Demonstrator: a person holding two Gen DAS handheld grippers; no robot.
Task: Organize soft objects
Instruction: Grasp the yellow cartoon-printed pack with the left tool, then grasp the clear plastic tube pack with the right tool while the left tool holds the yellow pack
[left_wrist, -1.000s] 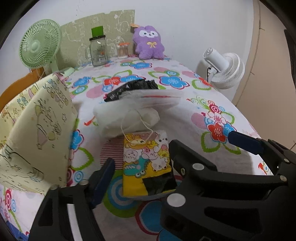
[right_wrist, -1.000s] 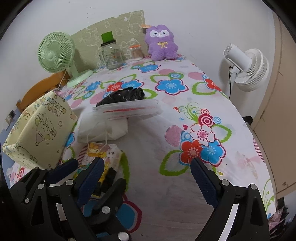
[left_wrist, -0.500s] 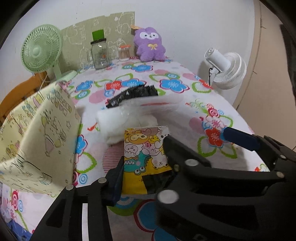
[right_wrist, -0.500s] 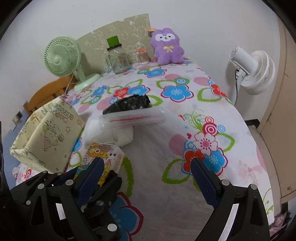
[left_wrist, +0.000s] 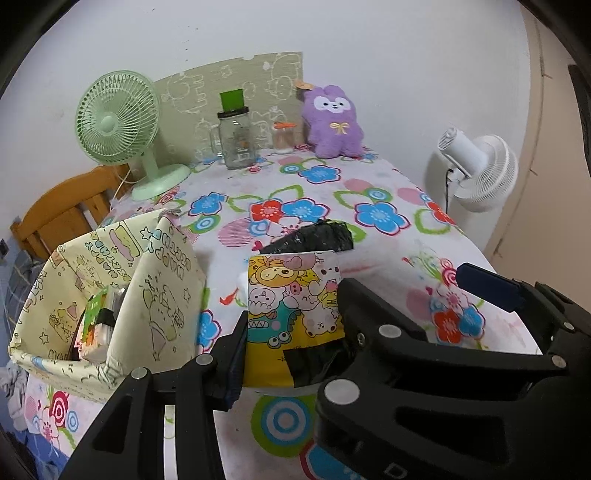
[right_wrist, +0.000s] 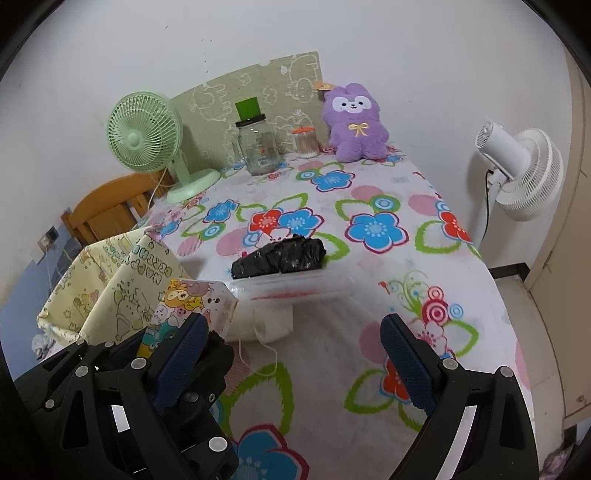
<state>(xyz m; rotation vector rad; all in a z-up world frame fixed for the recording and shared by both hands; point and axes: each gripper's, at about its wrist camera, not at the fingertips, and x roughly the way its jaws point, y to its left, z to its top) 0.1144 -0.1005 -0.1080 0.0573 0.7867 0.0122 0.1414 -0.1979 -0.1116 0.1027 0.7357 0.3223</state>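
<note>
The left tongs pinch the lower part of a yellow cartoon-print packet, which stands tilted up above the worktop rather than lying flat; one blue-padded finger presses its left edge, while the other finger is hidden behind black hardware, so the exact contact on that side is hard to tell. The right tongs are spread wide and hold nothing, their fingers hanging over the flowered cloth just to the right of the lifted packet. Just left of the packet sits a pale yellow fabric basket with printed drawings, its mouth open and a few items already inside. Beyond the packet lie a white cloth bag with a loose drawstring, a clear plastic pouch resting on top of it, and a crumpled black plastic bag behind them. At the far end of the worktop stand a green desk fan, a glass jar with a green-topped lid, a small jar with an orange lid and a purple plush toy against the wall. A white fan stands off the right edge, and a wooden chair shows at the left.
</note>
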